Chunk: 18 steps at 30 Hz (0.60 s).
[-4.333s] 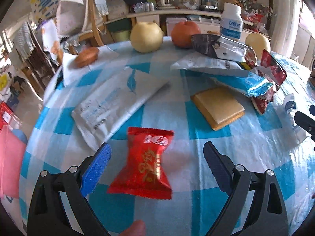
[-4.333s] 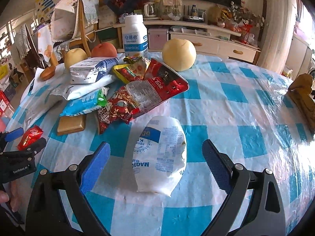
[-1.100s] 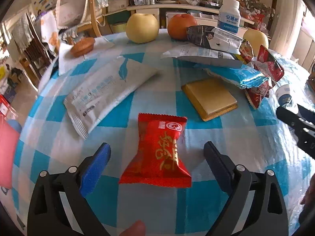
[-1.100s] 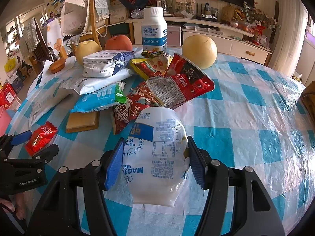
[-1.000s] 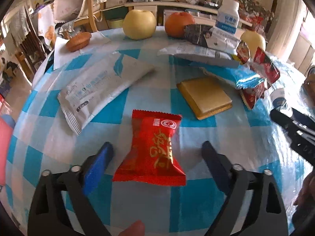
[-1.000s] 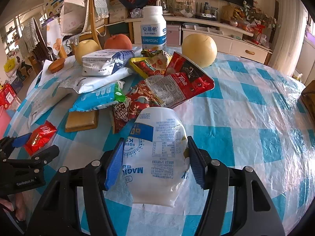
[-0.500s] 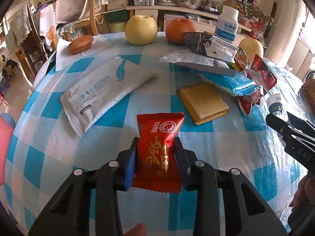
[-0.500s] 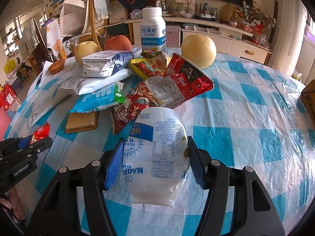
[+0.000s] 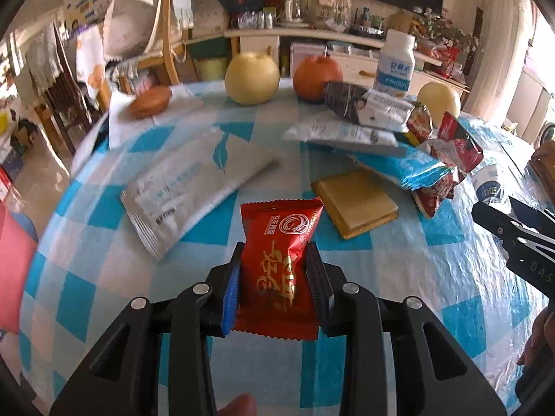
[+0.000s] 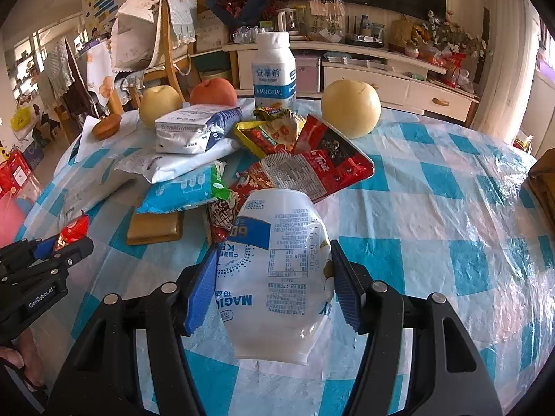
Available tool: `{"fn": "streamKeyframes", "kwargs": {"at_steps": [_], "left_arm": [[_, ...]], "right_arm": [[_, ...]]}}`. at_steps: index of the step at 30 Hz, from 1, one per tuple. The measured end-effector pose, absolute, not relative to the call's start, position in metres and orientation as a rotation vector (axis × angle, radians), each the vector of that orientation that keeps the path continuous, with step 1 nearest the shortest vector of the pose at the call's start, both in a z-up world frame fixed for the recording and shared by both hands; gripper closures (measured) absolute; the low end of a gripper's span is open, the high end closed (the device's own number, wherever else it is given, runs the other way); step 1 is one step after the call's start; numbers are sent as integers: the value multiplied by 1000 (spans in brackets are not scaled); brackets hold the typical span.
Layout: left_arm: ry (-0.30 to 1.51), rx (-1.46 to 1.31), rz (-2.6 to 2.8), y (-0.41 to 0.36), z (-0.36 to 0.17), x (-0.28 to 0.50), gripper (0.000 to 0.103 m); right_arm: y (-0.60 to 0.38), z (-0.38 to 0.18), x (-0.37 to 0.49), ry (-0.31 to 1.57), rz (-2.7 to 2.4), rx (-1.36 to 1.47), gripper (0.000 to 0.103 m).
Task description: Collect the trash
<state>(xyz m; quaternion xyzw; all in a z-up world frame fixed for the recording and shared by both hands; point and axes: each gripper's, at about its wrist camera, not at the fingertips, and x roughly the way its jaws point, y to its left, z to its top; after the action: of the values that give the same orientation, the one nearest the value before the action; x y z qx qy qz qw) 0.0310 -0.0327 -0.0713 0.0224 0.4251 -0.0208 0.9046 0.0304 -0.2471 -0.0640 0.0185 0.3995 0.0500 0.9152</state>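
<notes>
L gripper [image 9: 274, 277] pinching red snack packet [image 9: 277, 260] | R gripper [image 10: 272, 277] clamping white pouch [image 10: 277, 270] | lift both straight up, keep squeeze, avoid wrapper pile [image 10: 242, 159]

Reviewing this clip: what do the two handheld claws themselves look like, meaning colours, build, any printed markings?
Both claws are matte black plastic with skeletal, triangular cut-out arms and silver round pivot pins. The left claw and right claw have ribbed pads, blue on the left finger, darker on the right. From the right wrist view, white "GenRobot.AI" lettering shows on the left claw's body. No cables visible. A bare fingertip shows; no sleeve.
</notes>
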Motion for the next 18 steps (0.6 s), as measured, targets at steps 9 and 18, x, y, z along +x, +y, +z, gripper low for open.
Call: {"fn": "streamKeyframes", "kwargs": {"at_steps": [9,18], "left_arm": [[788,104,-22,-38,-54,21,67],[756,93,-1,-28,-43,20,67]], "right_arm": [[-248,-63,30,817,101,44,41],[-245,-59,28,802,110,41,41]]}}
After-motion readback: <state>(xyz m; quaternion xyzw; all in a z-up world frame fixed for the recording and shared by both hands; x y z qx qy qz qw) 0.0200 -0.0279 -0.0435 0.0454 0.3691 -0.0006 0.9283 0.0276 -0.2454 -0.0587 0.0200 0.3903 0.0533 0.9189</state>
